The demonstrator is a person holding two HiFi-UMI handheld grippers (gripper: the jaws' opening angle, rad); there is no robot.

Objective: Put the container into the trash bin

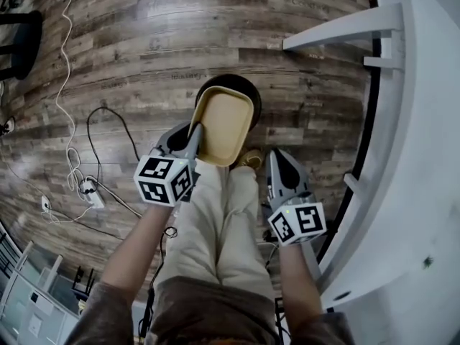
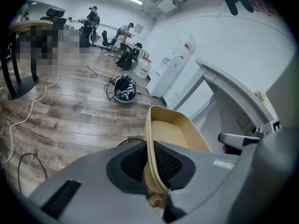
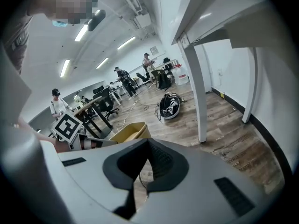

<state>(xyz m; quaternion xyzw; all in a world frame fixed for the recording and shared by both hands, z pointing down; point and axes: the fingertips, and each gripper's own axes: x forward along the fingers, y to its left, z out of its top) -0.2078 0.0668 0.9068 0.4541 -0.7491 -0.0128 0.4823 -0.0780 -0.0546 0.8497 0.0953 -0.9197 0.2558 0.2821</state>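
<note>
Currently: your left gripper [image 1: 195,134], fingers clenched on the container [image 1: 226,124] rim, holds it just above the trash bin [image 1: 243,85]. Right gripper [image 1: 276,160]: fingers together, empty. Next, probably: centre, lower, release.

Container [image 1: 224,124]: a shallow tan rectangular tub with rounded corners, open side up and empty, its near rim pinched in the left gripper [image 1: 194,134]. It hangs directly above the trash bin [image 1: 241,83], a dark round bin that it largely covers.
</note>
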